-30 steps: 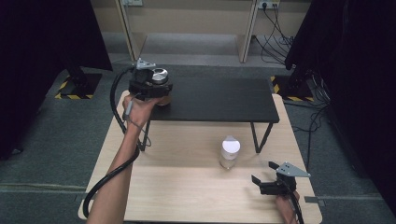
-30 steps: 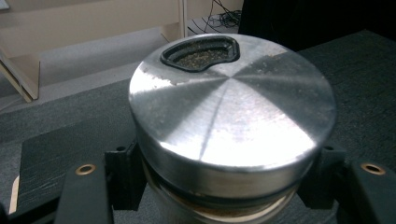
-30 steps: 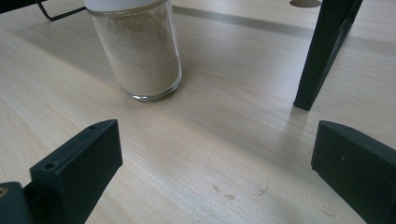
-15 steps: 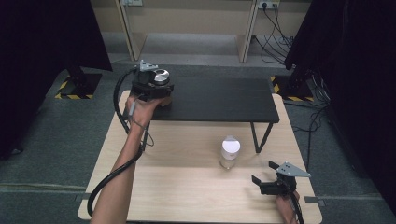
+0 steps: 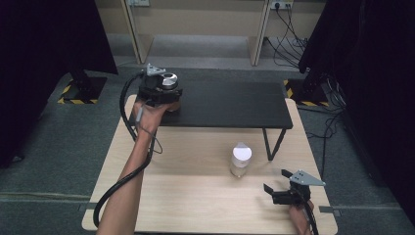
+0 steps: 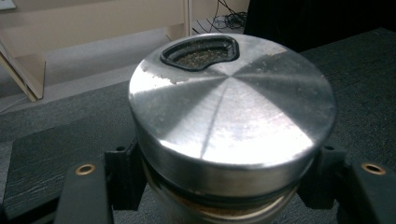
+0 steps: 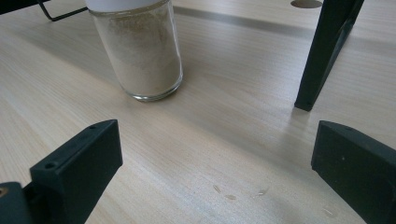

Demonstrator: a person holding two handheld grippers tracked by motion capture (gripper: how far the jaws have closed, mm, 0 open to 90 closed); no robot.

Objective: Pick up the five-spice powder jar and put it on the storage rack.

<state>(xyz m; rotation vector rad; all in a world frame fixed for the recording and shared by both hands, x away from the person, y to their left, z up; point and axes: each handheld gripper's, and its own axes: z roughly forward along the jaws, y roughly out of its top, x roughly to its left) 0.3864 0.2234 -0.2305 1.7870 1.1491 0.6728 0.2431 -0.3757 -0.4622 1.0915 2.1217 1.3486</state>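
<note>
My left gripper (image 5: 164, 93) sits in the upper left of the high view, at the left end of the black shelf (image 5: 230, 103), and its jaws are clenched around a jar with a metal lid (image 6: 231, 105). In the left gripper view that lid is a round disc of brushed steel, its shine fanning out from the centre in streaks, with a kidney-shaped opening (image 6: 201, 51) rimmed in black near the far edge; dark speckled grains show inside it. Under the lid's rim I see a dark band and a strip of glass with something tan in it. My two black jaws press against the jar from either side, just below the lid. The shelf under it is matte black with a fine woodgrain texture.

My right gripper (image 5: 286, 188) rests in the lower right of the high view, on the pale wooden table (image 5: 195, 196), with its jaws spread wide and holding nothing. Ahead of it, in the upper left of the right gripper view, stands a clear glass jar (image 7: 142, 56) with a white cap, filled with a pale beige powder. It stands upright on the smooth light wood, near a thin black leg (image 7: 327, 51) of the shelf, apart from my jaws.
</note>
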